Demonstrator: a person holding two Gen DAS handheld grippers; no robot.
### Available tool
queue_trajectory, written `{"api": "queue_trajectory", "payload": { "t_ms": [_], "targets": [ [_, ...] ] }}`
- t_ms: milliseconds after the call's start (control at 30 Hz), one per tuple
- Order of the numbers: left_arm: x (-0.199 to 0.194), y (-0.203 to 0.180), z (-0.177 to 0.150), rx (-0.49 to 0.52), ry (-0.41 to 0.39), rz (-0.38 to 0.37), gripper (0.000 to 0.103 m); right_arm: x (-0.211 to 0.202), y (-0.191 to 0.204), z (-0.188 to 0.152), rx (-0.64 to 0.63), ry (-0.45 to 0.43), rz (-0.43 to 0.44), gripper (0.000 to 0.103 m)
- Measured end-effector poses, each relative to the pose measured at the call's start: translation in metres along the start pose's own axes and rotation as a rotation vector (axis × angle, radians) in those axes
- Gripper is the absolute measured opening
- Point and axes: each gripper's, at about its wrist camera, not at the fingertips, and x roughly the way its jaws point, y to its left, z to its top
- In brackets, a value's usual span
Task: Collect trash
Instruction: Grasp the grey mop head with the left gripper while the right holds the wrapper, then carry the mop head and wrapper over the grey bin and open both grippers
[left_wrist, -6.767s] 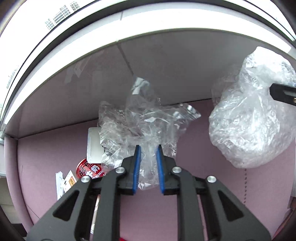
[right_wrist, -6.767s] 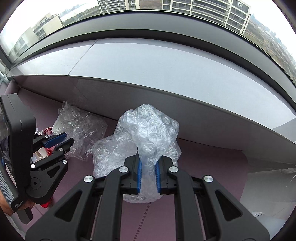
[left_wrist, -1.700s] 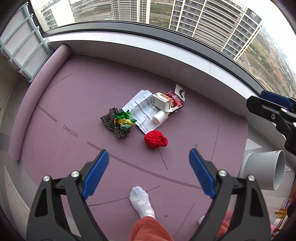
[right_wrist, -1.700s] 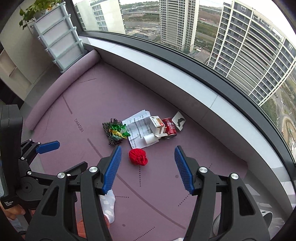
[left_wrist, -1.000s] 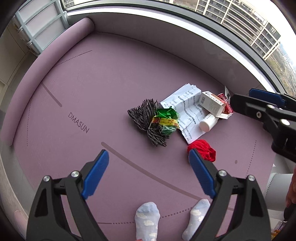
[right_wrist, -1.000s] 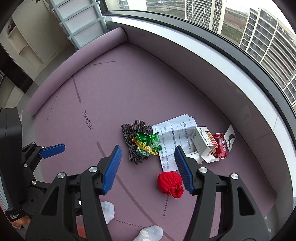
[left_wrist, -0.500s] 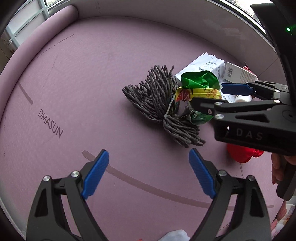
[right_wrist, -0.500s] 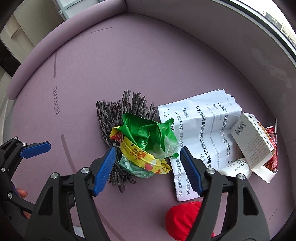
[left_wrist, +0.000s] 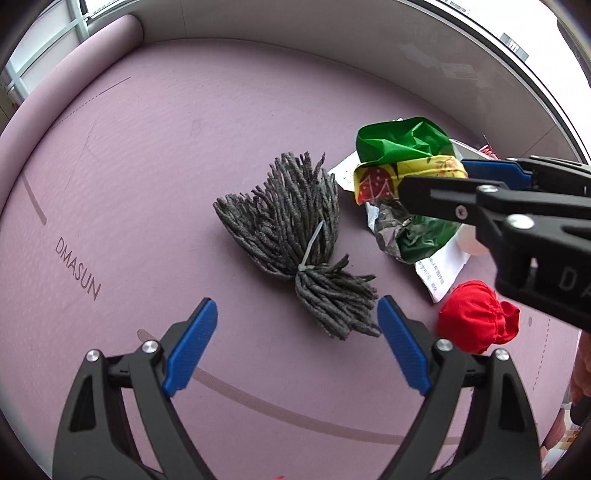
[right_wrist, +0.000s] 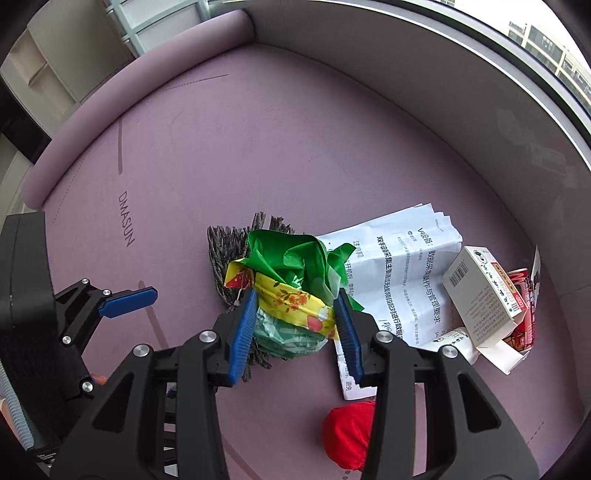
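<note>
- The crumpled snack wrapper (right_wrist: 291, 295), green on top and yellow with flowers lower down, sits on the purple mat (right_wrist: 258, 147), partly on top of a grey yarn bundle (left_wrist: 295, 236) and right beside a printed paper sheet (right_wrist: 402, 266).
- Big change: a second ago both tools were way up looking over the whole pile, and now they're down low on it. The right gripper (right_wrist: 295, 325) has just been closing, with the wrapper between its blue pads. They look like they're touching the wrapper's sides, so it reads as a grip just forming, though how firm it is can't be told.
- The left gripper (left_wrist: 295, 347) is wide open with nothing in it, hanging just in front of the yarn bundle's tied end.
- So the pickup step looks basically underway for the wrapper, and the yarn is probably next for the left.
- Around it: a red cloth ball (left_wrist: 476, 317) sits near the right side, with a small carton (right_wrist: 480, 291) and a red can (right_wrist: 524, 306) further right against the mat's raised wall.
- Plenty of bare mat to the left toward the rolled edge, so lifting straight up or swinging left looks unobstructed. The right side is cluttered, and the two tools are pretty close together.
</note>
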Motion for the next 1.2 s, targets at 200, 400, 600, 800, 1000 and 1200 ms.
{"api": "queue_trajectory", "payload": {
  "t_ms": [200,400,600,800,1000,1200],
  "targets": [
    [0.028,-0.014,0.005,0.002,0.008,0.007,0.088,0.001,-0.019,0.001,-0.003,-0.013,-0.034,0.04],
    [0.069,-0.021,-0.001,-0.006,0.081,0.007,0.053,0.003,-0.037,-0.004,0.006,-0.02,-0.054,0.04],
    [0.049,-0.019,0.0,0.037,0.089,0.031,0.019,-0.009,-0.035,-0.003,0.028,-0.014,-0.054,0.04],
    [-0.006,-0.005,0.016,0.032,0.041,0.061,0.017,-0.037,-0.023,0.007,0.038,-0.013,-0.044,0.04],
    [-0.077,-0.005,0.032,0.059,0.002,0.094,0.017,-0.083,-0.012,0.022,0.061,-0.019,-0.033,0.04],
    [-0.164,-0.011,0.057,0.088,-0.021,0.105,0.017,-0.147,-0.006,0.038,0.119,-0.033,-0.031,0.04]
  ]
}}
